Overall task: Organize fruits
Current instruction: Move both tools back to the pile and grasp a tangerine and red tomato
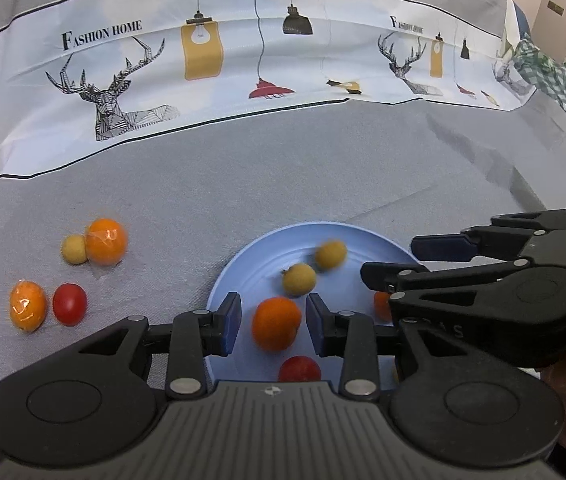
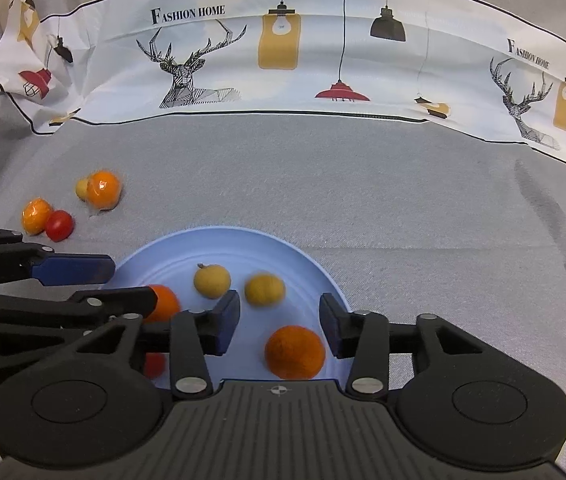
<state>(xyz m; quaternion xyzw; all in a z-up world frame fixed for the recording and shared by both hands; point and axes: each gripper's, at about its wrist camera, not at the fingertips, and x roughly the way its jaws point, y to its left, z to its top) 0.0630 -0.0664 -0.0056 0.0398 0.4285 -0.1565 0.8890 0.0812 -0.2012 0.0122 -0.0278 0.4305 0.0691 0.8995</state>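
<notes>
Your left gripper [image 1: 273, 322] is spread over the blue plate [image 1: 243, 264], and an orange fruit [image 1: 276, 323] sits between its pads without being pinched. Your right gripper [image 2: 279, 322] is spread too, with nothing pinched; another orange fruit [image 2: 295, 352] lies on the plate just under it. Two yellow fruits [image 2: 211, 281] rest on the plate. More fruit [image 1: 105, 241] waits on the grey surface [image 1: 323, 168] to the left.
</notes>
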